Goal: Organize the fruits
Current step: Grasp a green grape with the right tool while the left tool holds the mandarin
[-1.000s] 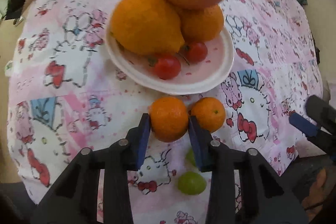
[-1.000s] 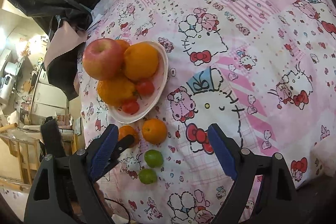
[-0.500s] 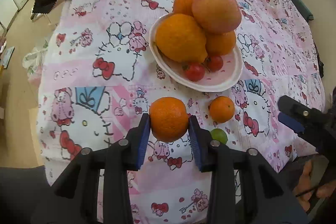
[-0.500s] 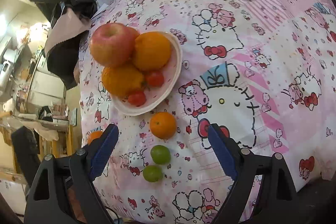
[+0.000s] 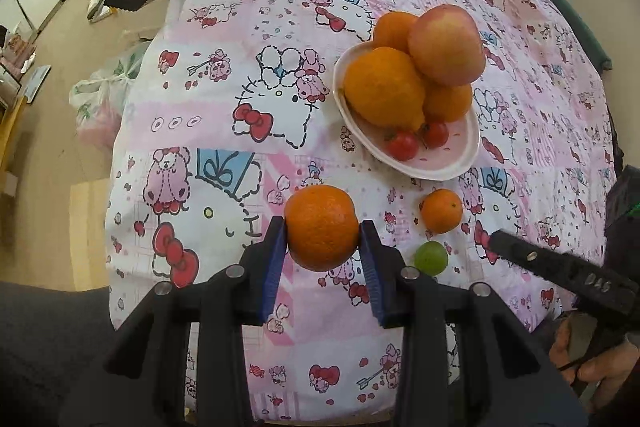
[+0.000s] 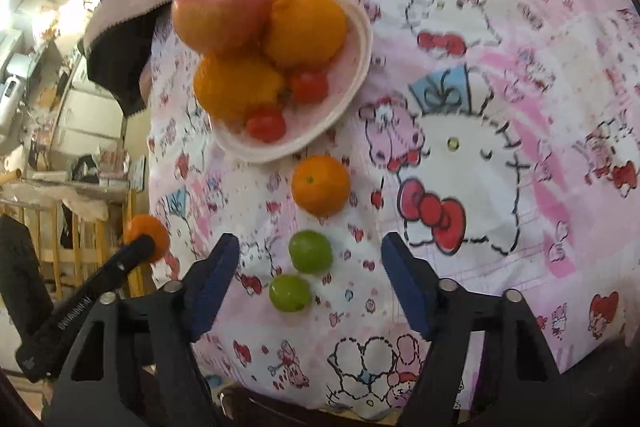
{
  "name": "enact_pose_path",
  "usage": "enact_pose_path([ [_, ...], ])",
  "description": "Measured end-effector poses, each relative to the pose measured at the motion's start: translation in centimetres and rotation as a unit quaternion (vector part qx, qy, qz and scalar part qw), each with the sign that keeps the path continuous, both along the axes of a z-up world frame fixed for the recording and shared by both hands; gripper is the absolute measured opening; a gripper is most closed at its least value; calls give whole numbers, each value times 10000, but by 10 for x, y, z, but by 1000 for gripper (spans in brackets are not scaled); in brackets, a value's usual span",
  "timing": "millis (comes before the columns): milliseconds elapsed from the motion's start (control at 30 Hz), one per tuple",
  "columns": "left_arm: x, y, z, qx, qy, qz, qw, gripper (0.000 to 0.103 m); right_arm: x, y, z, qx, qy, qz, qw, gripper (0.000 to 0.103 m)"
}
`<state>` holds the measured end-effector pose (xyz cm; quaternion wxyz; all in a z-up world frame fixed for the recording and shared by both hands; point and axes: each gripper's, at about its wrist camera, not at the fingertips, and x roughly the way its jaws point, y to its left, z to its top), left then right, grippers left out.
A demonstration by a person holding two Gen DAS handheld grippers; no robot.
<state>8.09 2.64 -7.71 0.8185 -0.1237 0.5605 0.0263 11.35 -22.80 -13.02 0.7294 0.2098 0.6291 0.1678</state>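
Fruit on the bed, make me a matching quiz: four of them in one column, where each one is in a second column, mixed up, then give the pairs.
Column one:
1. apple
2. held tangerine
3. loose tangerine
4. cherry tomatoes

Column two:
A. lying on the sheet just in front of the plate
B. on top of the oranges piled on the plate
C. between the fingers of the left gripper, off the sheet
D. on the plate, at the foot of the pile

Pairs: 1-B, 2-C, 3-A, 4-D
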Motion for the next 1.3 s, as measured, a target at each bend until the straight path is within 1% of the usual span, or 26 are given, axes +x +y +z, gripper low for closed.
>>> enact_pose_path([
  [33,0,0,0,2,-6,15,10000,32,0,2,-3,-25,59,67,10000,67],
  [100,0,0,1,-10,-12,38,10000,32,0,8,-8,-77,129,185,9997,67],
  [367,3,1,-3,-237,123,164,9995,33,5,37,-34,-621,324,749,9947,58],
  [433,4,0,-3,-258,117,150,9995,33,7,43,-40,-626,375,822,9939,54],
  [533,5,-1,-2,-274,103,143,9995,33,8,49,-45,-658,365,881,9933,53],
  [600,5,0,-2,-272,107,148,9995,33,8,51,-45,-630,325,904,9934,51],
  [633,5,0,-2,-276,112,157,9994,33,8,51,-45,-622,319,906,9934,48],
  [667,4,0,-3,-280,121,163,9994,33,8,53,-45,-617,310,910,9935,42],
  [767,5,1,-4,-270,136,174,9994,33,7,52,-43,-586,297,935,9934,33],
  [933,5,3,-7,-324,187,201,9991,33,6,48,-34,-372,240,812,9957,32],
  [1067,3,5,-7,-303,149,218,9992,33,4,37,-16,10,104,641,9979,32],
  [1167,2,6,-5,-313,118,216,9992,33,6,26,0,408,-5,428,9982,32],
  [1200,3,6,-4,-369,99,194,9991,33,7,21,8,646,-21,304,9974,32],
  [1233,3,5,-1,-505,72,145,9986,33,8,18,16,825,-66,251,9963,32],
  [1267,5,3,2,-646,30,87,9979,33,11,16,29,962,-203,229,9949,32],
  [1300,6,0,6,-693,-29,9,9976,33,14,13,39,979,-324,208,9944,32],
])
